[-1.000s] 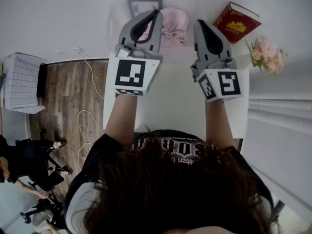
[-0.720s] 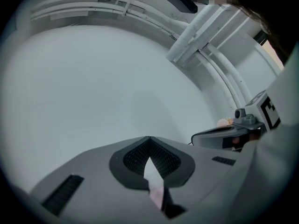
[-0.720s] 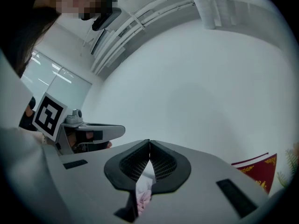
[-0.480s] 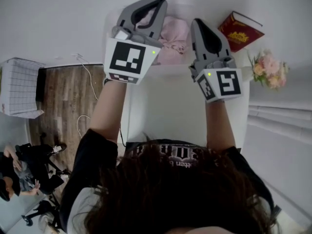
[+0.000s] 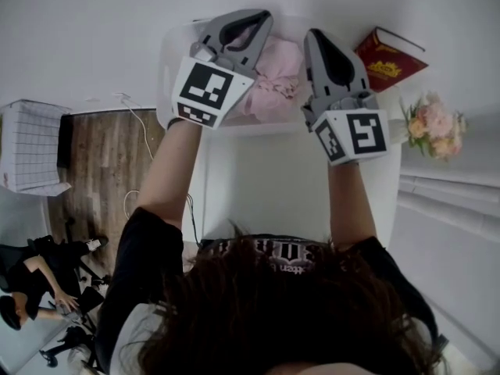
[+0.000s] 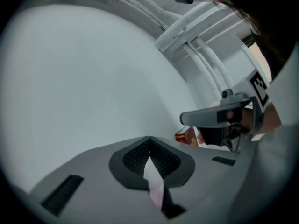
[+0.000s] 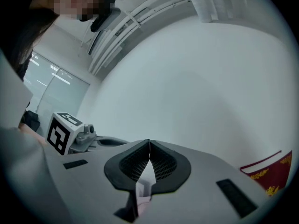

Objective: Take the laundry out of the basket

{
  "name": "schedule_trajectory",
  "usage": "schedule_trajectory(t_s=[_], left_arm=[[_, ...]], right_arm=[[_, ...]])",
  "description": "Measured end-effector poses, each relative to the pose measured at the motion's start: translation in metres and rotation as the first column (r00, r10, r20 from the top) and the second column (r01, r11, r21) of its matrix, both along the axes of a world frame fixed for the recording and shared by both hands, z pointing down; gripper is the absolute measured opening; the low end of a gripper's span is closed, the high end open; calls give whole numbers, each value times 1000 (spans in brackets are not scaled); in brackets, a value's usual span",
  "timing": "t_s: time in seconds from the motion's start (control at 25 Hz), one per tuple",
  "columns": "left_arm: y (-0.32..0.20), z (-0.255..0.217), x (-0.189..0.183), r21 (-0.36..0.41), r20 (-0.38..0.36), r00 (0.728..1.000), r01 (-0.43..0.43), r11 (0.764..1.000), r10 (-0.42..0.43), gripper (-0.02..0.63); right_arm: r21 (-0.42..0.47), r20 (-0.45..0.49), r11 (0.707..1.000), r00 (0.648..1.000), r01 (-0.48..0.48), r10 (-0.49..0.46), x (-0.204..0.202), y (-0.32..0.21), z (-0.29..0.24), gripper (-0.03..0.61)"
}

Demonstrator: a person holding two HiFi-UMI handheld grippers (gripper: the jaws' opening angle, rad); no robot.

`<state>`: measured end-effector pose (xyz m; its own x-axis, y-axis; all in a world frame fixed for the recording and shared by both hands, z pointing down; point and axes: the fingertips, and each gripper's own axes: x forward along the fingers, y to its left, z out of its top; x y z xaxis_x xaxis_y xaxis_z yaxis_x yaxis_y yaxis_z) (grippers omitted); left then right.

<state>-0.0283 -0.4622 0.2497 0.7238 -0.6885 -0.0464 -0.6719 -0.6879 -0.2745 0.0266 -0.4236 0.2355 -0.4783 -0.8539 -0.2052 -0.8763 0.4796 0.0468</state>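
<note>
Head view: laundry [image 5: 279,67] in basket [image 5: 169,47], below and between my left gripper [image 5: 261,19] and right gripper [image 5: 313,36]; both jaws closed, empty; left looks nearer.

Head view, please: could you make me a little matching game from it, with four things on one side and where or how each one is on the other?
Things
1. laundry
2. book
3. flowers
4. left gripper

Place, colour or state
A. red, lying beyond the right gripper
B. jaws together, at the left part of the basket
C. pink, inside the basket
D. far right of the picture, below the book

Pairs: 1-C, 2-A, 3-D, 4-B
</note>
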Motion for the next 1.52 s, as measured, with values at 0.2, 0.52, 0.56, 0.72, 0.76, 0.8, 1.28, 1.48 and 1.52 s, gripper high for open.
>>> schedule_trajectory(t_s=[0.2,0.52,0.56,0.72,0.76,0.8,1.28,1.48,1.52], left_arm=[[-5,44,19,-130,87,983,-150,980,162,99],[-24,117,22,-282,269,926,-188,941,265,271],[-25,129,21,-301,311,908,-186,935,281,283],[-33,160,19,-357,385,862,-190,914,329,324],[-34,164,20,-368,384,860,-193,910,338,327],[-35,168,21,-379,380,858,-196,905,345,328],[-41,225,19,-543,436,785,-162,824,441,430],[-36,241,32,-617,410,768,-164,770,492,452],[-36,243,35,-626,402,768,-166,762,499,453]], right_arm=[[-1,12,1000,1000,26,-26,0,-4,-3,28],[31,34,999,999,35,-36,6,-4,-16,28],[36,35,999,999,36,-37,6,-4,-18,28],[46,40,998,998,43,-45,5,-6,-23,28],[47,41,998,998,45,-47,4,-6,-23,28],[46,42,998,998,47,-49,4,-7,-22,28],[28,46,997,997,66,-67,2,-15,-14,28],[28,38,997,996,78,-79,-1,-15,-14,28],[28,36,996,996,80,-81,-2,-15,-14,28]])
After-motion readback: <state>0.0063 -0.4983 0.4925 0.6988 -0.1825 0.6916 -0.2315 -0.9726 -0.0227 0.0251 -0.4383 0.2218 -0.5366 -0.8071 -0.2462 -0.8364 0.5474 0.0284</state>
